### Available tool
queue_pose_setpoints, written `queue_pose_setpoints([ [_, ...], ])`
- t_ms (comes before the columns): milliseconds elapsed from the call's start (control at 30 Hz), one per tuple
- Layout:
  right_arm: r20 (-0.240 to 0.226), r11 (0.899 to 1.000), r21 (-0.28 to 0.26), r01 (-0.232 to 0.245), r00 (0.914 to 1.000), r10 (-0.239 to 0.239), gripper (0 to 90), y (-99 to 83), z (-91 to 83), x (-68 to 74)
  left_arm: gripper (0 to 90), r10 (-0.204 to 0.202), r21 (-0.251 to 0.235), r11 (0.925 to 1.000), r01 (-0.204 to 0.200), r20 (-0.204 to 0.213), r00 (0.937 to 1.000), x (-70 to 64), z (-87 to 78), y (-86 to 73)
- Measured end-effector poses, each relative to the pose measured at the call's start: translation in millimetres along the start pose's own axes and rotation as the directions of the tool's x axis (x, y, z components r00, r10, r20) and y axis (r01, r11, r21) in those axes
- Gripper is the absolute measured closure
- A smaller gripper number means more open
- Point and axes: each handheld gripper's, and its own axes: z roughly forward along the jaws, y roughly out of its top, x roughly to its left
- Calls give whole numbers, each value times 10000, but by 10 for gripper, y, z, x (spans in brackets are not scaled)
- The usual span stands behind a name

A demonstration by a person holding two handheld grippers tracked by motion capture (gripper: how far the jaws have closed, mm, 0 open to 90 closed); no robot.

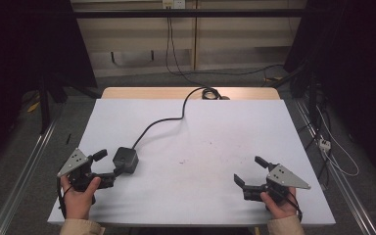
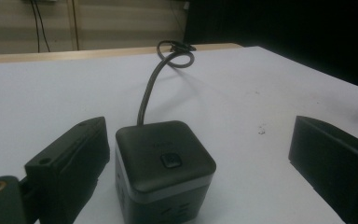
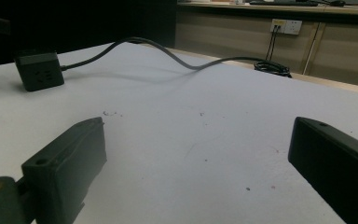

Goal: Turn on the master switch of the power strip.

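While both grippers gape, the cube charger (image 1: pixel 126 160) sits on the white table (image 1: pixel 215 127) amid dark curtains (image 1: pixel 367 73).

Your two tongs rest low on the white desk (image 1: pixel 210 147), the cube at your left.

Your left tongs (image 1: pixel 106 167) lie near the desk's left front corner, jaws spread, with the dark cube (image 1: pixel 126 159) just beside their tips, its near edge between them. A black cable (image 1: pixel 166 120) runs from the cube across the desk to a coil (image 1: pixel 209 93) at the far edge. Your right tongs (image 1: pixel 250 171) sit well apart near the right front, jaws spread over bare desk. Your hands grip both from below.
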Motion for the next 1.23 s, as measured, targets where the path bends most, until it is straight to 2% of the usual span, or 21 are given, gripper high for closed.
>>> queue_pose_setpoints([
  [733, 37, 10000, 28, -45, 10000, 45, 42, -5, -3, -7, 47, 114, 89, 9999, -111, -369, 9993, 114, -201, -127],
  [1233, 20, 9999, 155, -34, 10000, 33, 42, -17, 13, -5, 50, 148, 128, 9998, -143, -365, 9992, 124, -207, -162],
])
